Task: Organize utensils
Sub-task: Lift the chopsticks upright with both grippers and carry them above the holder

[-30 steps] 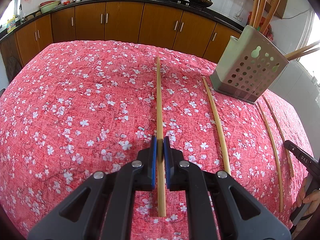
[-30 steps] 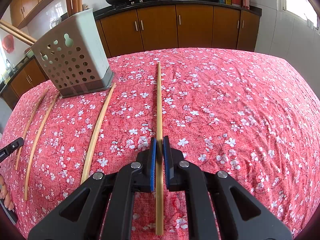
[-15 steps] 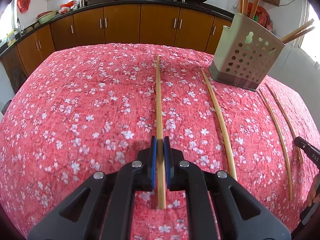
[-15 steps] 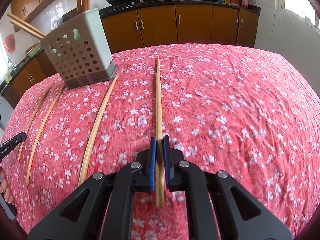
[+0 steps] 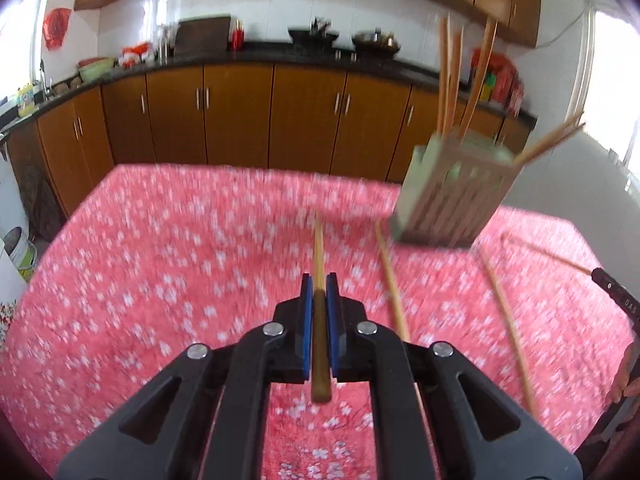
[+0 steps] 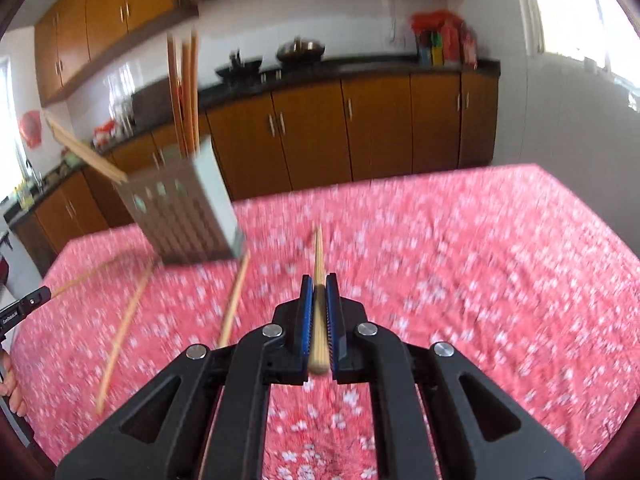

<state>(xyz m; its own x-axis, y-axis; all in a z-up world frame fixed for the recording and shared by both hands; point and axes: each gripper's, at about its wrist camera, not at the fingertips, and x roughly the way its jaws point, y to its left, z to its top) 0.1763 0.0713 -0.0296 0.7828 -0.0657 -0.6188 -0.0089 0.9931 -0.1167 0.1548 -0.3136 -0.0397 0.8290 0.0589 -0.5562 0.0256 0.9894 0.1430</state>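
Observation:
My left gripper (image 5: pixel 319 286) is shut on a bamboo chopstick (image 5: pixel 318 256) and holds it lifted, pointing forward over the red floral tablecloth (image 5: pixel 160 280). My right gripper (image 6: pixel 319 286) is shut on another bamboo chopstick (image 6: pixel 319 256), also lifted. The perforated grey utensil holder (image 5: pixel 452 196) stands ahead to the right in the left wrist view and ahead to the left in the right wrist view (image 6: pixel 184 212), with several chopsticks standing in it. Loose chopsticks (image 5: pixel 392 280) lie on the cloth near it, also in the right wrist view (image 6: pixel 234 296). Both views are motion-blurred.
Two more loose chopsticks (image 5: pixel 508 320) lie right of the holder, seen at the left in the right wrist view (image 6: pixel 124 320). Wooden kitchen cabinets (image 5: pixel 240 116) and a dark counter with woks stand beyond the table's far edge.
Both grippers have risen and tilted up with their chopsticks, lifting them off the cloth. The holder now sits farther ahead and the view shows more of the kitchen.

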